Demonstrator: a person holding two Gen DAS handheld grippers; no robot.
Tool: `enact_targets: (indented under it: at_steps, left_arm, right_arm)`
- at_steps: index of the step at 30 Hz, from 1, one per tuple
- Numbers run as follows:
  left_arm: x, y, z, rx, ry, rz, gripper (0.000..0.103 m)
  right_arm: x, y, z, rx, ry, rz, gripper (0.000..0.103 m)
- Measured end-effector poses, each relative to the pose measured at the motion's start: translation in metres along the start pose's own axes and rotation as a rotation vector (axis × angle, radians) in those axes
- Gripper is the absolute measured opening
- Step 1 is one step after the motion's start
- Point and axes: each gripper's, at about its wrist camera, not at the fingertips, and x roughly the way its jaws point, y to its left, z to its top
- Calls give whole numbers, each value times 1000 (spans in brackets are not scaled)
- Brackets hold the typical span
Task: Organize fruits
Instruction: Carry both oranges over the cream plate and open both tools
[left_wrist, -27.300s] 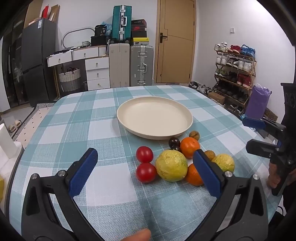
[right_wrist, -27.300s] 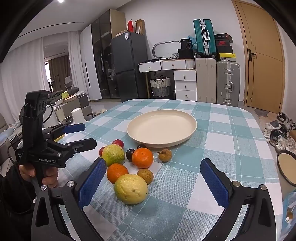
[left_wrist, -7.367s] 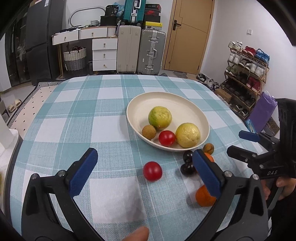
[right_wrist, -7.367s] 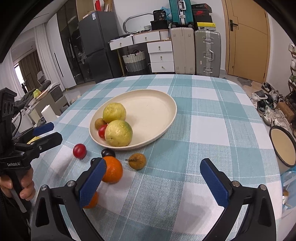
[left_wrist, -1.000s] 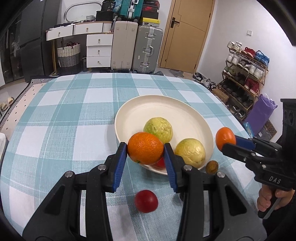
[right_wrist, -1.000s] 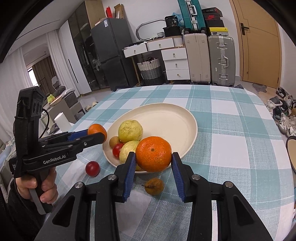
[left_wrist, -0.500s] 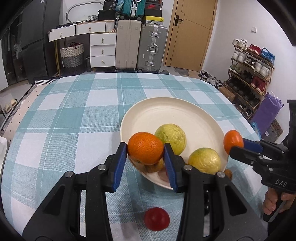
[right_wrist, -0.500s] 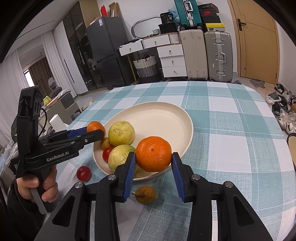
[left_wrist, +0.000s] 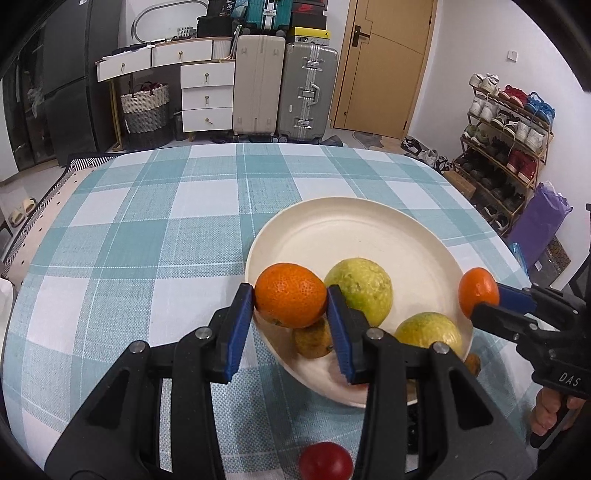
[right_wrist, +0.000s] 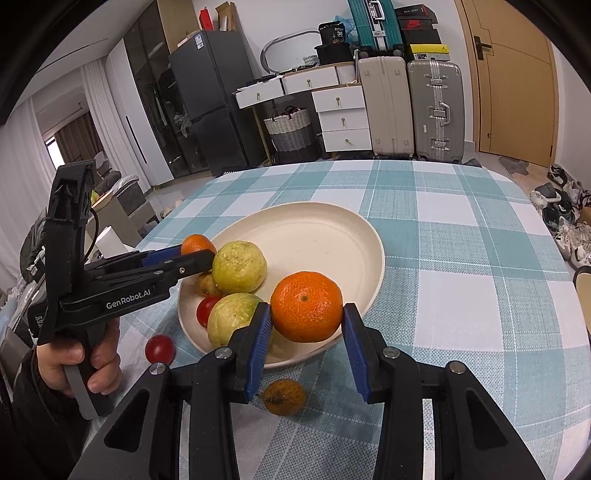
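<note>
Here each hand's gripper clenches a round orange: the left gripper (left_wrist: 290, 308) holds its orange (left_wrist: 290, 294) over the near-left rim of the shallow cream plate (left_wrist: 373, 229); the right gripper (right_wrist: 306, 334) hangs its orange (right_wrist: 306, 305) over the near rim; only the right view shows the small red tomato (right_wrist: 207, 310) on the plate and the brown wrinkled fruit (right_wrist: 284, 397) left on the checked cloth.

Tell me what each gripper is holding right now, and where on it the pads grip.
The left gripper holds an orange, pads pressing its two opposite sides. The right gripper holds another orange the same way, above the plate.
</note>
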Motion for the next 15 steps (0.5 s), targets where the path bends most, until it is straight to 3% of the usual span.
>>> enact_targets:
  at_steps: [15]
  left_arm:
    - [10,-6,0,28,12,-10,37]
  right_arm:
    - [11,-6,4,20,16,-18,40]
